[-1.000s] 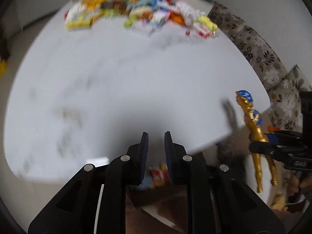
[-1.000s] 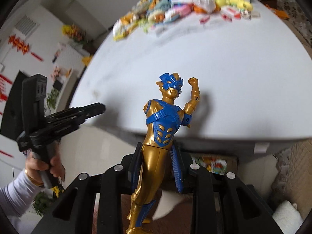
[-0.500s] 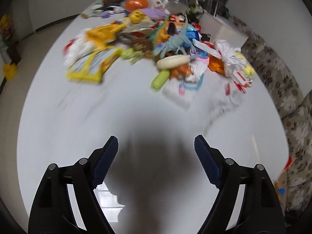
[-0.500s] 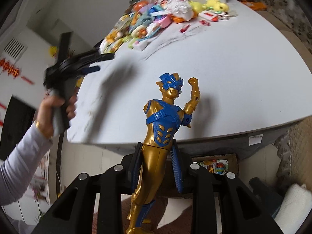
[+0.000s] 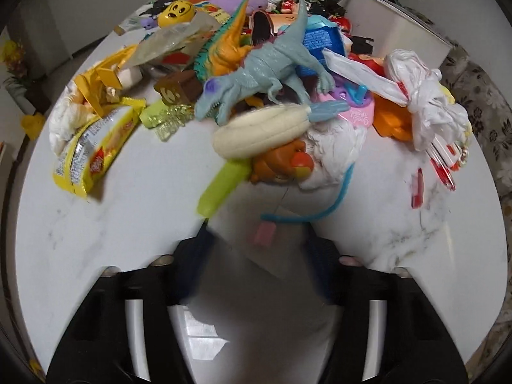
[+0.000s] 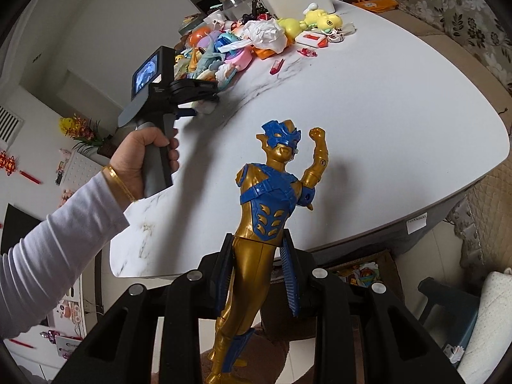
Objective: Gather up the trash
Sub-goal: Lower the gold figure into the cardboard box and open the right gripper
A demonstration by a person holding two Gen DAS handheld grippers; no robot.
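Left tool [image 5: 257, 252] closing, nothing gripped; I steer it onto the pink tag [image 5: 265, 236]. Right tool [image 6: 256, 275] clamps the figure [image 6: 275, 211].

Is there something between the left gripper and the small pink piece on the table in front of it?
Nothing visible. The left gripper, its jaws closing, has only bare white table before the pink piece.
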